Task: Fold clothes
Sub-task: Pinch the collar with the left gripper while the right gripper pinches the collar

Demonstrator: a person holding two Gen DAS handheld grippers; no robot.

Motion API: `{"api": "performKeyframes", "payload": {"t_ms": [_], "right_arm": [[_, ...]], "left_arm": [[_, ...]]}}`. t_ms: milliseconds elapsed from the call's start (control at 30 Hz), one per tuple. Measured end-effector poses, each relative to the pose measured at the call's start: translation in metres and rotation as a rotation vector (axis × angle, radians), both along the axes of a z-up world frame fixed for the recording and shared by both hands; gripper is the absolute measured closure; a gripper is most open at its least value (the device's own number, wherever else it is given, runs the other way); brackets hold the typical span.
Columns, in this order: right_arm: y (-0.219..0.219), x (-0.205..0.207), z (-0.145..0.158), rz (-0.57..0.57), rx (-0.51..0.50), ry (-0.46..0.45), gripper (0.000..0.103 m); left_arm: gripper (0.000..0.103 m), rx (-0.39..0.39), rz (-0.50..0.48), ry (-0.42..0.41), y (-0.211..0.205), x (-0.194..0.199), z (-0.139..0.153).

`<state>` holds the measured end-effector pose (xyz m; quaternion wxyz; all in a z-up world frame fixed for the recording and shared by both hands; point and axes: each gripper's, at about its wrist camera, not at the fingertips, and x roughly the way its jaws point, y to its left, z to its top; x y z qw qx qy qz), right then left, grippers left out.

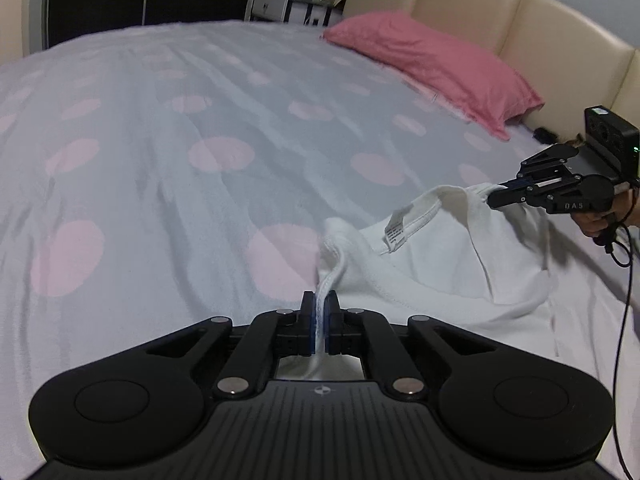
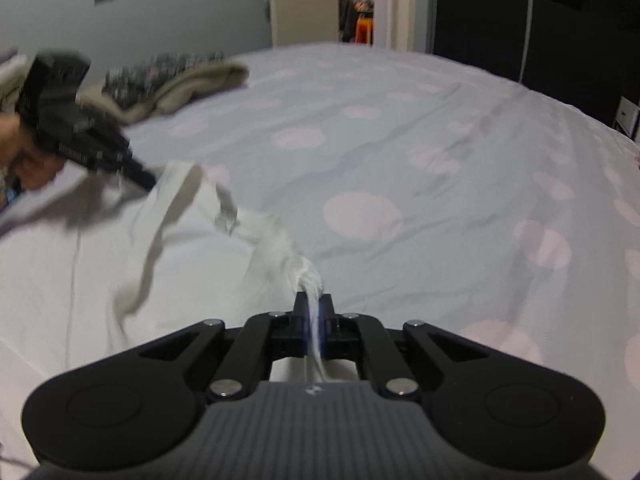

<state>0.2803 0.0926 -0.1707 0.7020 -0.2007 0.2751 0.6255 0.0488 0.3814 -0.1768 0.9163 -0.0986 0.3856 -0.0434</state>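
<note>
A white T-shirt lies crumpled on the bed, neck opening and label facing up. My left gripper is shut on a fold of its hem-like edge, cloth pinched between the blue pads. At the right of the left wrist view, the right gripper pinches the shirt's shoulder near the collar and lifts it off the bed. In the right wrist view the right gripper is shut on a bunched strip of the T-shirt. The left gripper appears blurred at the left there, held by a hand.
The bed carries a pale grey-blue sheet with pink spots. A pink pillow lies against the cream padded headboard. Other folded clothes sit at the far corner. A black cable hangs from the right gripper.
</note>
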Motion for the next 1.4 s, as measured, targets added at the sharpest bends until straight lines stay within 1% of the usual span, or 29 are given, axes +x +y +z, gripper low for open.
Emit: {"api": "performKeyframes", "payload": {"t_ms": [233,433,600,667,767,833,933,1067,1167,1233,1267,1333,1367,1400], "right_arm": [[-0.027,-0.006,0.034,0.018,0.068,0.029,0.097],[-0.059,-0.032,0.072,0.052,0.123,0.028,0.098],[-0.089,-0.055,0.103,0.049,0.163,0.027,0.098],[-0.094,-0.062,0.109,0.016,0.163,0.013,0.098],[-0.086,-0.066,0.111,-0.022,0.150,-0.013,0.097],[-0.075,-0.063,0.107,-0.044,0.140,-0.019,0.097],[-0.058,-0.048,0.092,-0.078,0.099,-0.014,0.097],[-0.039,-0.020,0.058,-0.113,0.041,0.022,0.097],[-0.023,-0.002,0.028,-0.139,-0.002,0.056,0.097],[-0.011,0.003,0.010,-0.152,-0.044,0.068,0.096],[-0.004,0.004,0.001,-0.163,-0.070,0.065,0.094],[0.004,0.004,-0.008,-0.206,-0.109,0.031,0.086],[0.004,0.002,-0.007,-0.219,-0.091,0.007,0.077],[0.003,0.000,-0.003,-0.226,-0.058,-0.015,0.077]], "left_arm": [[0.101,0.040,-0.030,-0.052,-0.008,-0.029,0.037],[0.101,0.053,-0.038,-0.098,-0.022,-0.061,0.069],[0.101,0.054,-0.038,-0.131,-0.032,-0.086,0.090],[0.101,0.053,-0.022,-0.128,-0.034,-0.086,0.096],[0.101,0.080,0.033,-0.104,-0.036,-0.073,0.095],[0.101,0.092,0.070,-0.074,-0.037,-0.060,0.089],[0.101,0.100,0.101,-0.031,-0.032,-0.045,0.072],[0.101,0.071,0.136,0.016,-0.017,-0.020,0.039],[0.101,0.072,0.177,0.094,-0.010,0.004,0.009],[0.099,0.081,0.208,0.140,-0.007,0.016,-0.007],[0.099,0.078,0.219,0.149,-0.005,0.020,-0.014],[0.099,0.063,0.222,0.121,-0.002,0.021,-0.017],[0.098,0.057,0.217,0.109,0.001,0.020,-0.018],[0.098,0.050,0.211,0.102,0.003,0.018,-0.020]]}}
